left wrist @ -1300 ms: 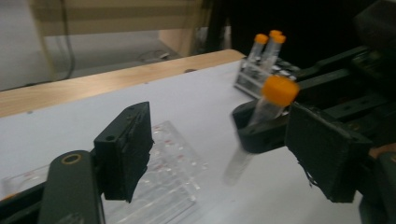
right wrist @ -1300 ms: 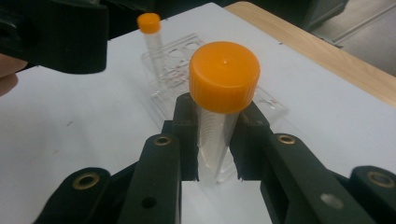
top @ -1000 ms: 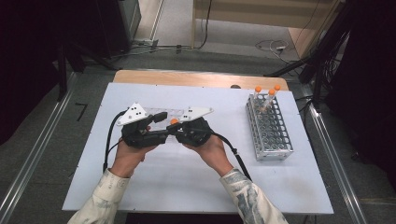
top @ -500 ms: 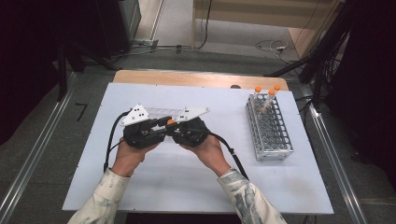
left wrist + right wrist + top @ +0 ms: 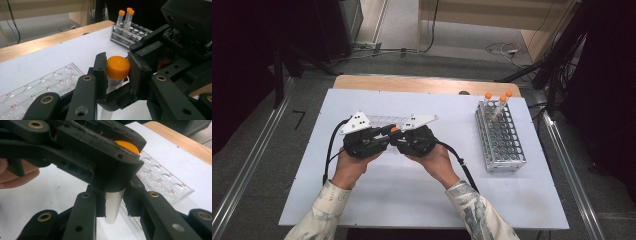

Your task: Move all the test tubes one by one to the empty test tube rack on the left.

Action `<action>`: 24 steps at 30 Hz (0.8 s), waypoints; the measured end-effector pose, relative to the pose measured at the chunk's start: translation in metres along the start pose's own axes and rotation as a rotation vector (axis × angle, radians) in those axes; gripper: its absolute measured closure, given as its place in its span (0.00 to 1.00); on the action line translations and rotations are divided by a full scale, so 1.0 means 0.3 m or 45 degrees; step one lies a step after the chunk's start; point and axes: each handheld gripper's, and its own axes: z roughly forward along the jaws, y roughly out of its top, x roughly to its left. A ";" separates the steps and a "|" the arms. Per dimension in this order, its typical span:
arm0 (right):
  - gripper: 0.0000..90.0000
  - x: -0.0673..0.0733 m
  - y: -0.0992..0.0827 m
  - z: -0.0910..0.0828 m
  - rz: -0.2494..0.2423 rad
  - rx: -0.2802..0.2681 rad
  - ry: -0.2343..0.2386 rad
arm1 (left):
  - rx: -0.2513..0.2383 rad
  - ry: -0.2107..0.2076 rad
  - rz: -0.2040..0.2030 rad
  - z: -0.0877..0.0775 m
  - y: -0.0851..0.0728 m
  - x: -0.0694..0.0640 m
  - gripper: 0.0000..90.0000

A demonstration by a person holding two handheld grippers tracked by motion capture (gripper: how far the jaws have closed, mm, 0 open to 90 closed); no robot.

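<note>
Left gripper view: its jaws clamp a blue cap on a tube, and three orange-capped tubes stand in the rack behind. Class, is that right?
Not quite. The cap on the tube between the left gripper jaws is orange, not blue; the left gripper view shows it. Three orange-capped tubes do stand in the rack behind.
</note>
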 end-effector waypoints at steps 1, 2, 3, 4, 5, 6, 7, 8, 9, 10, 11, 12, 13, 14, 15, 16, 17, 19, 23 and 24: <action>0.68 0.002 0.001 -0.001 -0.001 -0.003 0.005 | -0.004 0.001 -0.005 0.000 0.000 0.002 0.78; 0.62 0.006 0.001 -0.002 -0.012 -0.009 -0.001 | -0.003 0.002 -0.007 -0.002 0.001 0.005 0.78; 0.57 0.010 0.001 -0.004 -0.016 -0.010 -0.007 | -0.005 0.002 -0.010 -0.003 0.001 0.007 0.78; 0.50 0.014 0.002 -0.005 -0.018 -0.011 -0.006 | -0.006 0.005 -0.015 -0.003 0.001 0.010 0.78; 0.44 0.016 0.002 -0.005 -0.018 -0.013 -0.011 | -0.008 0.009 -0.017 -0.005 0.001 0.013 0.78; 0.40 0.018 0.002 -0.006 -0.010 -0.011 -0.018 | -0.009 0.014 -0.016 -0.008 0.001 0.017 0.78; 0.36 0.017 0.001 -0.007 -0.005 -0.009 -0.017 | -0.011 0.019 -0.019 -0.011 0.002 0.021 0.78; 0.32 0.018 0.000 -0.008 0.005 -0.006 -0.023 | -0.018 0.025 -0.023 -0.015 0.003 0.024 0.78; 0.31 0.018 -0.002 -0.011 0.012 -0.007 -0.032 | -0.025 0.030 -0.025 -0.019 0.004 0.029 0.78; 0.30 0.019 -0.005 -0.016 0.009 -0.013 -0.041 | -0.028 0.039 -0.030 -0.024 0.005 0.033 0.78; 0.29 0.019 -0.008 -0.021 0.006 -0.019 -0.049 | -0.037 0.044 -0.030 -0.027 0.006 0.038 0.78; 0.28 0.016 -0.010 -0.025 0.014 -0.020 -0.054 | -0.039 0.055 -0.033 -0.031 0.006 0.044 0.78; 0.27 0.011 -0.013 -0.030 0.028 -0.019 -0.049 | -0.045 0.061 -0.042 -0.034 0.007 0.050 0.78; 0.27 0.006 -0.016 -0.034 0.037 -0.021 -0.052 | -0.052 0.068 -0.049 -0.037 0.007 0.057 0.78; 0.26 0.003 -0.019 -0.039 0.043 -0.021 -0.058 | -0.053 0.082 -0.051 -0.040 0.008 0.063 0.78; 0.26 0.000 -0.021 -0.044 0.056 -0.019 -0.061 | -0.056 0.096 -0.051 -0.044 0.009 0.070 0.78; 0.25 -0.003 -0.022 -0.047 0.066 -0.020 -0.058 | -0.055 0.114 -0.045 -0.048 0.009 0.076 0.78; 0.23 -0.008 -0.024 -0.054 0.074 -0.022 -0.067 | -0.067 0.150 -0.048 -0.056 0.011 0.090 0.78; 0.21 -0.023 -0.031 -0.061 0.097 -0.026 -0.082 | -0.092 0.232 -0.055 -0.077 0.013 0.125 0.78; 0.21 -0.026 -0.033 -0.062 0.102 -0.023 -0.084 | -0.099 0.243 -0.063 -0.083 0.013 0.135 0.78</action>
